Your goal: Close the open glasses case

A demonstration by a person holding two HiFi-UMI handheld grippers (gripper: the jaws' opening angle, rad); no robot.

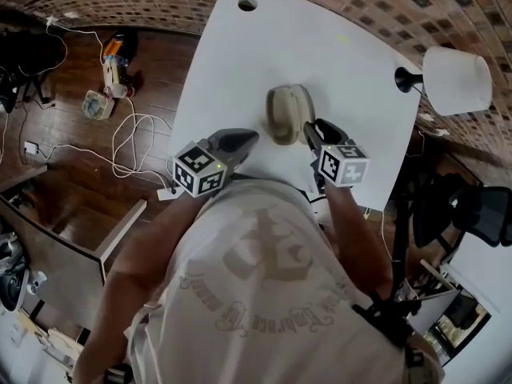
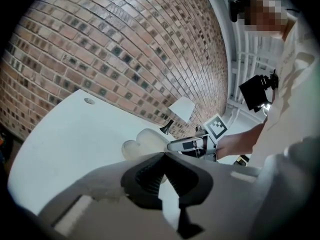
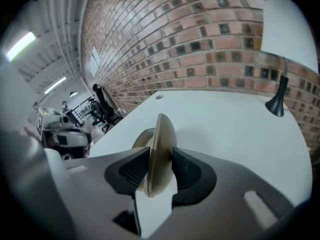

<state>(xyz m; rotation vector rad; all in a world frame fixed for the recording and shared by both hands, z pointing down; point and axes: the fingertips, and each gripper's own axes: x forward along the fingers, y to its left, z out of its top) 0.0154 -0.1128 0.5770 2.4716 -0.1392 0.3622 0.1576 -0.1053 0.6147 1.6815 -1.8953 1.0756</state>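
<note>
A beige glasses case point(image 1: 286, 112) lies open on the white table point(image 1: 336, 62), its lid raised on edge. My right gripper point(image 1: 308, 129) is at the case's right side; in the right gripper view the thin lid point(image 3: 161, 134) stands upright between the two dark pads, which press on it, so the right gripper point(image 3: 160, 165) is shut on the lid. My left gripper point(image 1: 250, 137) hovers just left of the case, its jaws meeting at the tips with nothing in them. From the left gripper view point(image 2: 163, 156) the case point(image 2: 142, 141) lies beyond the jaws, with the right gripper point(image 2: 187, 145) beside it.
A white-shaded desk lamp point(image 1: 456, 78) stands at the table's right edge. A cable hole point(image 1: 247, 5) is at the far end. Cables and small items point(image 1: 120, 94) lie on the wooden floor to the left, a black chair point(image 1: 472, 206) to the right. A brick wall runs behind the table.
</note>
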